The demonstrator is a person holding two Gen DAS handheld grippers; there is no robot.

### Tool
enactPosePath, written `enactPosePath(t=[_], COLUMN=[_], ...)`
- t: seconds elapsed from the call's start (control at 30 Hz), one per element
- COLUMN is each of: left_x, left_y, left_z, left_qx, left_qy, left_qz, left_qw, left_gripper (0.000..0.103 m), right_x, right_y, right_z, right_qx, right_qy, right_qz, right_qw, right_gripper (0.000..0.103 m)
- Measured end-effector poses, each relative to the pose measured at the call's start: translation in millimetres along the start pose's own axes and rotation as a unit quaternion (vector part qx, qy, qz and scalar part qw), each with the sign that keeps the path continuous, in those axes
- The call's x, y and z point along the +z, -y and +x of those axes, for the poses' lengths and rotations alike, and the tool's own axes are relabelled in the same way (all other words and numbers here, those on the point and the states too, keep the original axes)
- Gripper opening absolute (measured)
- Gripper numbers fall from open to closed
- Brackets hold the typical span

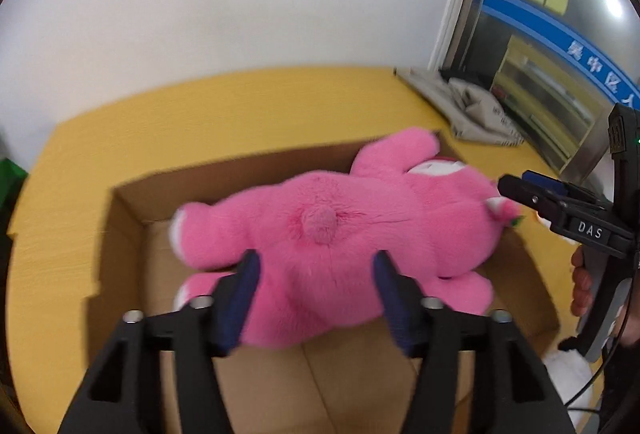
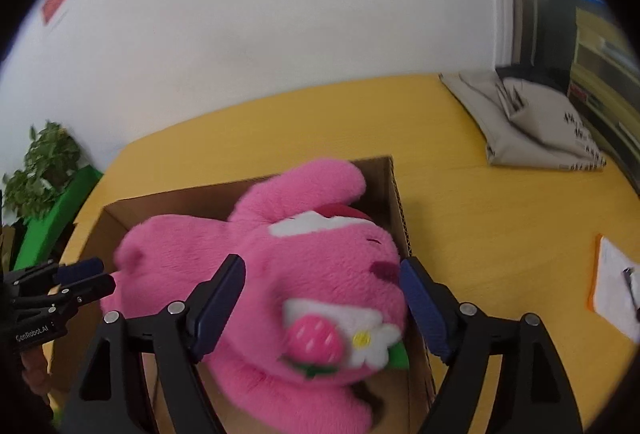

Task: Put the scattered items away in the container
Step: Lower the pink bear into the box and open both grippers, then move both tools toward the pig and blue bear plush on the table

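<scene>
Left wrist view: the pink plush toy (image 1: 328, 234) lies belly-down over the open cardboard box (image 1: 132, 218), its body filling most of the opening, one arm draped at the far wall. The left tool (image 1: 316, 294) has its jaws spread, the pads flanking the toy's rump with no pad seen pressing in — released, as I read it. The right tool (image 1: 516, 190) comes in from the right at the toy's head end; from here I cannot tell its state. The box sits on the yellow bench (image 1: 240, 106), a grey folded bag (image 1: 472, 110) lying far right.

Right wrist view: the right tool (image 2: 324, 306) is open too, pads either side of the toy's head, clear of the fur. The strawberry-and-flower patch (image 2: 336, 342) faces the lens. The left tool (image 2: 84, 278) shows at the left edge.

Risks, as judgement:
- The toy looks wide for the box; head or arm may hang up on the rim, leaving it perched rather than down inside.
- Either tool, drawn back carelessly, could snag the fur and drag the toy out again.
- Pushing down on an overhanging part could tip or slide the light box along the bench.
- A paper with an orange edge (image 2: 612, 286) lies on the bench, near right — it could be swept by the right tool.
</scene>
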State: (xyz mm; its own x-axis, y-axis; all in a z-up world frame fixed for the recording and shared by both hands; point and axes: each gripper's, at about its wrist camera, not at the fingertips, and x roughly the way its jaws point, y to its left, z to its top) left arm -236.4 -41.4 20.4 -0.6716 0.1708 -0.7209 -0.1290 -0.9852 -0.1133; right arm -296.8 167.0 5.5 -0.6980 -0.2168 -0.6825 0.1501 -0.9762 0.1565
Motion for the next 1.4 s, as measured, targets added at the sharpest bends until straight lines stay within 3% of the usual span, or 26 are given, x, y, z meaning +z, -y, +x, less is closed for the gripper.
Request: enactPosePath(t=[0.07, 0.23, 0.37, 0.47, 0.8, 1.1, 1.4], left_x=[-9.7, -45.7, -83.5, -110.3, -173.4, -188.7, -195.1], left_y=[-4.3, -4.3, -3.8, 1.5, 33.7, 58.5, 59.5], left_z=[-40.1, -116.2, -157.9, -176.8, -197.9, -202.0, -198.2], left_qx=[0.02, 0.076, 0.089, 0.085, 0.083, 0.083, 0.071], left_qy=[0.028, 0.072, 0.094, 0.102, 0.106, 0.109, 0.102], left_qz=[-0.002, -0.044, -0.066, -0.069, -0.056, -0.05, -0.059], left_qw=[0.9994, 0.9935, 0.9894, 0.9887, 0.9893, 0.9894, 0.9905], left_gripper=[0.082, 0.102, 0.103, 0.103, 0.103, 0.103, 0.103], right_x=[-2.0, -30.0, -63.2, -90.5, -150.2, -174.1, -182.6], right_y=[-8.6, -31.3, -52.6, -65.1, -79.3, -69.2, -60.9], right_z=[-33.1, -102.5, -137.5, -161.0, -208.6, -222.8, -222.3], right_qx=[-0.013, -0.018, -0.047, -0.044, -0.054, -0.056, -0.062], right_qy=[0.014, 0.052, 0.074, 0.083, 0.09, 0.092, 0.083], right_qz=[-0.033, -0.065, -0.074, -0.082, -0.101, -0.104, -0.106], right_qw=[0.999, 0.996, 0.993, 0.992, 0.989, 0.989, 0.989], right_gripper=[0.083, 0.083, 0.083, 0.083, 0.083, 0.083, 0.083])
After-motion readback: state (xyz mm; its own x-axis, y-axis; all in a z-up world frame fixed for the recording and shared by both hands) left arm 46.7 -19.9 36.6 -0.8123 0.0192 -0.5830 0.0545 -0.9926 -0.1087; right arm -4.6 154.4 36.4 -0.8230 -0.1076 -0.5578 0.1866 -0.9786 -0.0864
